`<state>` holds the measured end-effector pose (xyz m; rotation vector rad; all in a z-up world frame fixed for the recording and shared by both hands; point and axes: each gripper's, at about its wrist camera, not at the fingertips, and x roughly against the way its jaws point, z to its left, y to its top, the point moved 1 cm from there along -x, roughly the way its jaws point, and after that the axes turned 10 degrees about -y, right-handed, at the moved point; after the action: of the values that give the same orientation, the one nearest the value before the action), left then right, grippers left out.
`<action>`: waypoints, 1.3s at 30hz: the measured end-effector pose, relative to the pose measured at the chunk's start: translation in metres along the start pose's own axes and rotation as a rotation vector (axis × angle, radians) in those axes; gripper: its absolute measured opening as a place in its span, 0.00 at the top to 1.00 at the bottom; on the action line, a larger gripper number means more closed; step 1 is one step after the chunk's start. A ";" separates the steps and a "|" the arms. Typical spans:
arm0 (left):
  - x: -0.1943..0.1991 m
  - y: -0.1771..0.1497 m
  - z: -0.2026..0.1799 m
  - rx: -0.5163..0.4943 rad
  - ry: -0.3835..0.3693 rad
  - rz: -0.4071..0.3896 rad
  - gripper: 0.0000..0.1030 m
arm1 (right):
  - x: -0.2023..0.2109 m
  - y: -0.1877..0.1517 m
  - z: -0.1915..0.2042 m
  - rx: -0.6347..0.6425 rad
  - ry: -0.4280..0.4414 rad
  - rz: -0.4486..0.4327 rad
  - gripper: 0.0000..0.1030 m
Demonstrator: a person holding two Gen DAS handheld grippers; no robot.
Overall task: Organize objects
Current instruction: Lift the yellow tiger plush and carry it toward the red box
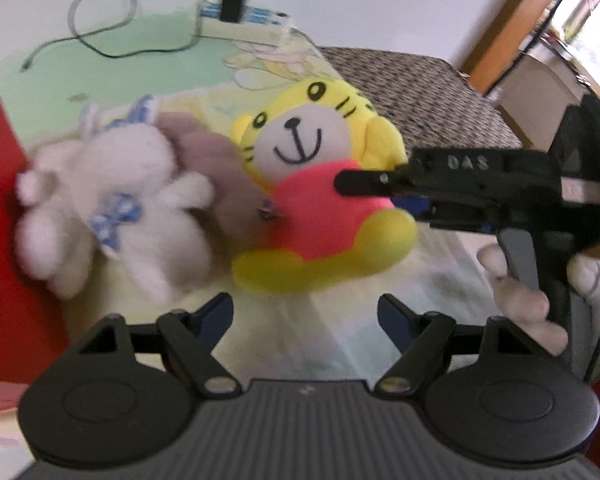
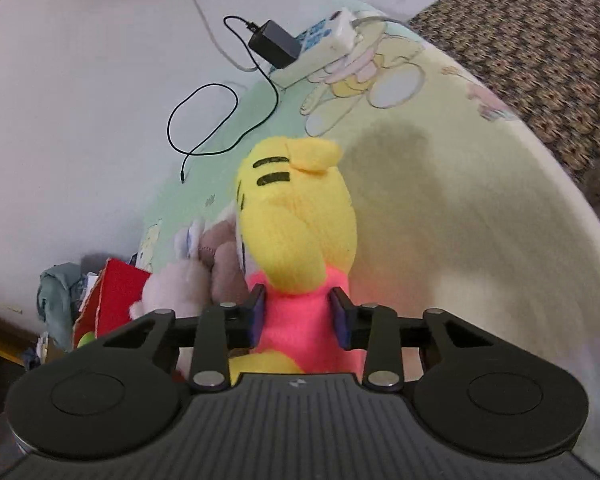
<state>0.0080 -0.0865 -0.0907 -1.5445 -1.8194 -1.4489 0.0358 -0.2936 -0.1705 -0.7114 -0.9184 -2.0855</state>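
Your right gripper point(image 2: 299, 316) is clamped on the yellow tiger plush point(image 2: 296, 216) at its pink middle, on the bed point(image 2: 480, 208) beside the white bunny point(image 1: 116, 200). Your left gripper point(image 1: 306, 316) hangs released, empty. Next, I judge, you lift the tiger clear toward the red box point(image 1: 0, 240).

Blurred white plush rabbit point(image 1: 112, 204)

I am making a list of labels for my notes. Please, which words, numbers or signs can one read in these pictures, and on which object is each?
"DAS": raised letters on the right gripper, seen from the left wrist view.
Blue markings on the white power strip: too blurred to read.
Small pale mark on each gripper's ribbed housing: too small to read.
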 end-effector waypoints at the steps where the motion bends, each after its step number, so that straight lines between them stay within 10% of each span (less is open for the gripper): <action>1: -0.003 -0.001 -0.004 -0.008 -0.020 0.009 0.22 | 0.005 -0.005 -0.005 -0.004 -0.003 0.004 0.64; 12: -0.053 -0.005 -0.033 -0.065 -0.210 0.135 0.13 | 0.054 -0.049 -0.046 -0.067 -0.043 0.003 0.60; 22: -0.076 -0.002 -0.043 -0.113 -0.205 0.162 0.13 | 0.036 -0.042 -0.046 -0.083 -0.040 -0.016 0.52; 39: 0.070 -0.006 -0.015 -0.241 -0.153 -0.153 0.14 | 0.080 -0.040 0.066 0.067 0.153 -0.172 0.63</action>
<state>-0.0267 -0.0625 -0.0327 -1.7033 -1.9469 -1.7169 -0.0301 -0.2551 -0.0896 -0.4439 -0.9869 -2.2136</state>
